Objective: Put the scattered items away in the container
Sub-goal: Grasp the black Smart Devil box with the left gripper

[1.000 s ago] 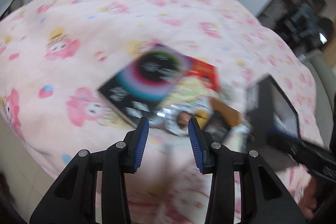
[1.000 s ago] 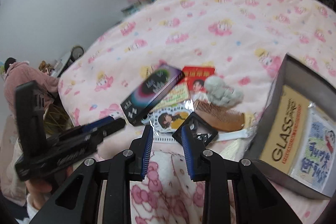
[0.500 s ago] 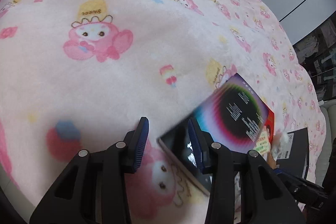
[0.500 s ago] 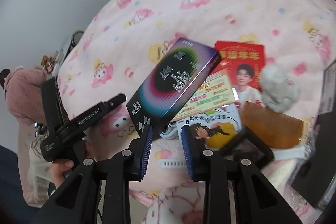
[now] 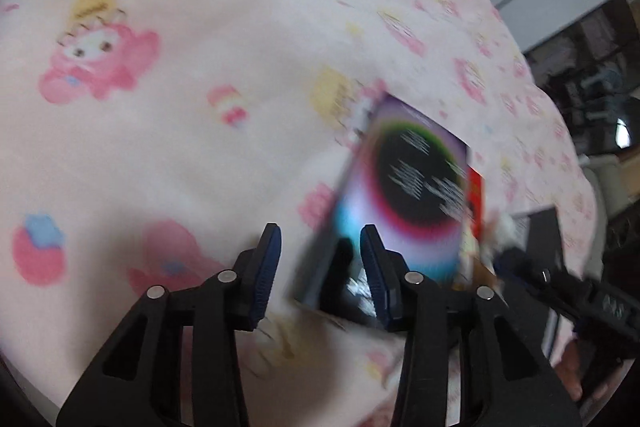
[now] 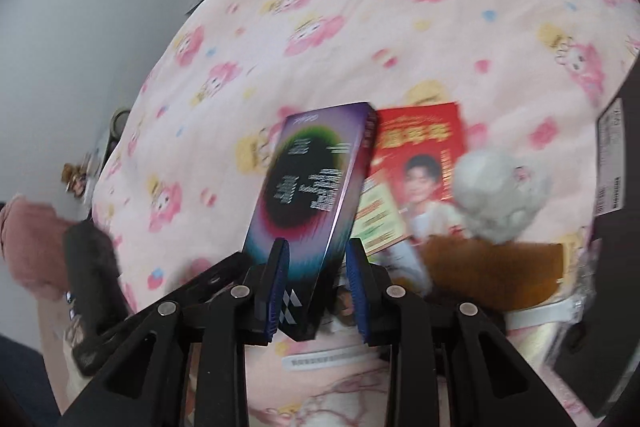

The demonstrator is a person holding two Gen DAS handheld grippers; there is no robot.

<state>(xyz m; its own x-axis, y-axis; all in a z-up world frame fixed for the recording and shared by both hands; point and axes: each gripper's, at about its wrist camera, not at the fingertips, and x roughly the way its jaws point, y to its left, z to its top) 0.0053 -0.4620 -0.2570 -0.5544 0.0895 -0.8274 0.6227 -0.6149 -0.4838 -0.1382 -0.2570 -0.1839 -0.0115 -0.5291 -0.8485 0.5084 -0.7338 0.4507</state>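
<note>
A flat box (image 6: pixel 312 183) with a dark disc ringed in colours, on a purple ground, lies on the pink bedspread, partly over other scattered items. My right gripper (image 6: pixel 314 255) hangs over its near end. The jaws are open and the box's corner shows in the gap; I cannot tell if a pad touches it. From the other side my left gripper (image 5: pixel 320 239) stands open with the box (image 5: pixel 408 187) behind its right finger. The black container (image 6: pixel 612 163) is at the right edge.
Beside the box lie a red card with a portrait (image 6: pixel 424 147), a green-yellow leaflet (image 6: pixel 378 215), a grey fluffy ball (image 6: pixel 496 195), a wooden comb (image 6: pixel 492 275) and a white strip (image 6: pixel 328 359). The cartoon-print bedspread (image 5: pixel 180 127) stretches bare to the left.
Both grippers have come down and closer to the box, which now fills more of each view. Its near end now sits between the right fingers. Neither jaw gap has visibly changed.
</note>
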